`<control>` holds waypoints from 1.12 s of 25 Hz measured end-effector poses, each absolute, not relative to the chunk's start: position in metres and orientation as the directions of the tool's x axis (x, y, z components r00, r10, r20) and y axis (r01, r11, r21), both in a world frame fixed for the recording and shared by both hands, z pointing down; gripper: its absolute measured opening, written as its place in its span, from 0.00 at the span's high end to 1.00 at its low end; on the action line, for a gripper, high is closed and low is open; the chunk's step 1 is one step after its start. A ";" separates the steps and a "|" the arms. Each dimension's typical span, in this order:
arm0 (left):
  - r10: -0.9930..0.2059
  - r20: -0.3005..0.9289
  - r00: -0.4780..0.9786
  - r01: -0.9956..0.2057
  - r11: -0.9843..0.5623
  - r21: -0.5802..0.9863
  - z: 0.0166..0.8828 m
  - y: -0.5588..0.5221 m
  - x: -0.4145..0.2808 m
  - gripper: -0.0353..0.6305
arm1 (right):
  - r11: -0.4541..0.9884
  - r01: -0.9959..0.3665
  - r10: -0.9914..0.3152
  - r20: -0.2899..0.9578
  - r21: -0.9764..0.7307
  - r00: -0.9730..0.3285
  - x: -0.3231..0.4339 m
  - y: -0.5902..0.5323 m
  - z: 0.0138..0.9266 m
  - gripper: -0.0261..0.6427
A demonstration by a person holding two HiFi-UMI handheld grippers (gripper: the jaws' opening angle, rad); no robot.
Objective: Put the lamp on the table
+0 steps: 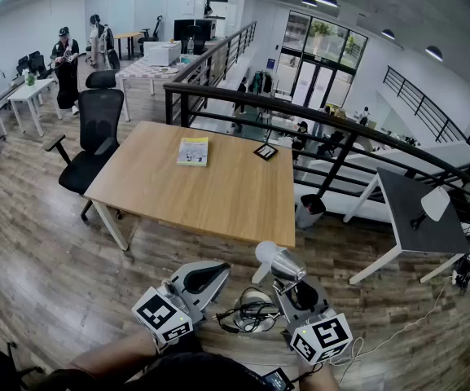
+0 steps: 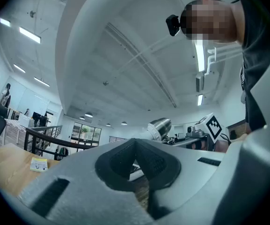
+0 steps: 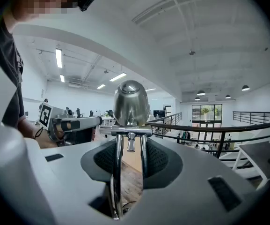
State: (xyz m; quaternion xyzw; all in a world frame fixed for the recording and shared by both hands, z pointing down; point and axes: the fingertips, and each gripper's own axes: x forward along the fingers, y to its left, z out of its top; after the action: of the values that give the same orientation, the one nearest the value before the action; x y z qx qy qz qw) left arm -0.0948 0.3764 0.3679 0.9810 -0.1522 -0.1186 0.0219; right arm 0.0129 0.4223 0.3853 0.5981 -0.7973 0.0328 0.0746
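Observation:
A chrome lamp with a bell-shaped head rides in my right gripper, just short of the wooden table's near edge. In the right gripper view the lamp's head stands above the jaws, and the gripper is shut on its two thin chrome rods. The lamp's black cable hangs in loops below it, over the floor. My left gripper is to the lamp's left; its pads meet with nothing between them. From that gripper's view the lamp shows to the right.
A yellow-green booklet and a small dark item lie on the table's far half. A black office chair stands at its left end. A dark railing runs behind it, and a black desk stands to the right.

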 end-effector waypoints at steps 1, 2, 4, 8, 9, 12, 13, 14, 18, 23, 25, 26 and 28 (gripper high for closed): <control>-0.304 -0.227 0.925 -0.293 -0.953 0.080 0.367 0.379 -0.094 0.93 | 0.283 -0.958 -0.949 0.157 0.039 -0.274 0.013 0.424 0.384 0.77; -0.304 -0.229 0.925 -0.293 -0.953 0.079 0.366 0.382 -0.094 0.93 | 0.285 -0.958 -0.949 0.155 0.041 -0.276 0.014 0.426 0.382 0.77; -0.303 -0.232 0.924 -0.293 -0.953 0.076 0.364 0.385 -0.093 0.93 | 0.290 -0.956 -0.948 0.151 0.047 -0.280 0.014 0.428 0.379 0.77; -0.306 -0.230 0.924 -0.296 -0.952 0.076 0.367 0.388 -0.093 0.93 | 0.299 -0.953 -0.946 0.146 0.052 -0.289 0.013 0.430 0.378 0.77; -0.308 -0.230 0.923 -0.298 -0.951 0.076 0.367 0.389 -0.093 0.93 | 0.299 -0.953 -0.946 0.145 0.050 -0.289 0.013 0.431 0.378 0.77; -0.309 -0.234 0.922 -0.301 -0.951 0.073 0.364 0.392 -0.094 0.93 | 0.294 -0.955 -0.948 0.142 0.046 -0.286 0.013 0.435 0.376 0.77; -0.309 -0.235 0.922 -0.301 -0.951 0.071 0.362 0.393 -0.094 0.93 | 0.295 -0.954 -0.948 0.141 0.046 -0.286 0.013 0.437 0.374 0.77; -0.308 -0.235 0.922 -0.300 -0.951 0.070 0.361 0.395 -0.095 0.93 | 0.296 -0.954 -0.948 0.140 0.048 -0.288 0.013 0.439 0.373 0.77; -0.306 -0.237 0.922 -0.299 -0.952 0.066 0.362 0.399 -0.095 0.93 | 0.303 -0.951 -0.947 0.130 0.052 -0.295 0.012 0.443 0.373 0.77; -0.307 -0.236 0.922 -0.300 -0.952 0.063 0.362 0.395 -0.098 0.93 | 0.302 -0.952 -0.948 0.115 0.041 -0.296 0.012 0.442 0.372 0.77; -0.307 -0.238 0.922 -0.301 -0.952 0.062 0.362 0.395 -0.098 0.93 | 0.304 -0.952 -0.948 0.107 0.044 -0.298 0.011 0.442 0.370 0.77; -0.306 -0.238 0.922 -0.300 -0.952 0.060 0.362 0.394 -0.098 0.93 | 0.305 -0.951 -0.948 0.104 0.046 -0.300 0.011 0.442 0.370 0.77; -0.303 -0.234 0.924 -0.297 -0.953 0.060 0.363 0.392 -0.097 0.93 | 0.306 -0.951 -0.949 0.100 0.048 -0.300 0.009 0.439 0.369 0.77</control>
State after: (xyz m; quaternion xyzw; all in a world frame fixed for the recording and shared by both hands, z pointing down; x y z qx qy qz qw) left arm -0.0970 0.3919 0.3632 0.9807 -0.1530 -0.1211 0.0119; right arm 0.0094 0.4395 0.3692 0.5889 -0.8063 0.0103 0.0546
